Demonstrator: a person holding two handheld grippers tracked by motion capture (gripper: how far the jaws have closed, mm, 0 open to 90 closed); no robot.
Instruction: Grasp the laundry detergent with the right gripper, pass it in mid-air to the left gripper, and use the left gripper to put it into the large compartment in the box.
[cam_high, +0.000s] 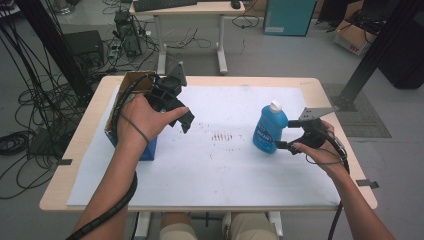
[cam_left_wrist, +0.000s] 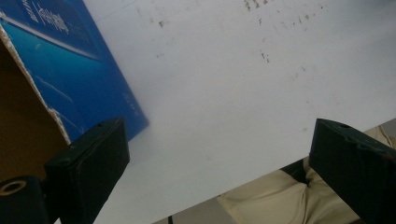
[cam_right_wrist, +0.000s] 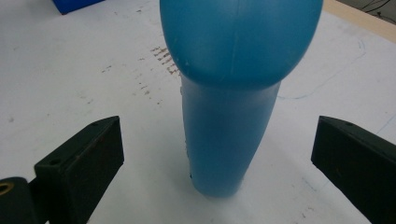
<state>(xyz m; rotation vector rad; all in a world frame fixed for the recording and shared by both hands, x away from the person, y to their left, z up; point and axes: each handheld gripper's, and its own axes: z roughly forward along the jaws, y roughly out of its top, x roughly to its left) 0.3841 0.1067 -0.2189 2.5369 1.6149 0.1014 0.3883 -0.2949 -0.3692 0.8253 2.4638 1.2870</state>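
Held above the bench's (cam_high: 210, 175) left side beside the blue box (cam_high: 148, 149), the left gripper (cam_high: 186, 119) is spread and empty. Rightward, the upright blue bottle (cam_high: 269, 129) stands between the released right gripper's (cam_high: 286, 134) jaws, untouched, its long axis vertical.

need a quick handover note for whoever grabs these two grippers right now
Right gripper: open, jaws on either side of the upright blue plastic bottle with a white cap, not yet closed on it. The bottle stands on the white sheet at the table's right.
Left gripper: open and holding nothing, beside the open blue cardboard box at the table's left edge.
Done: right gripper lined up on the bottle.
Left: close on the bottle and lift it; probably it goes to the box, though that is a guess.
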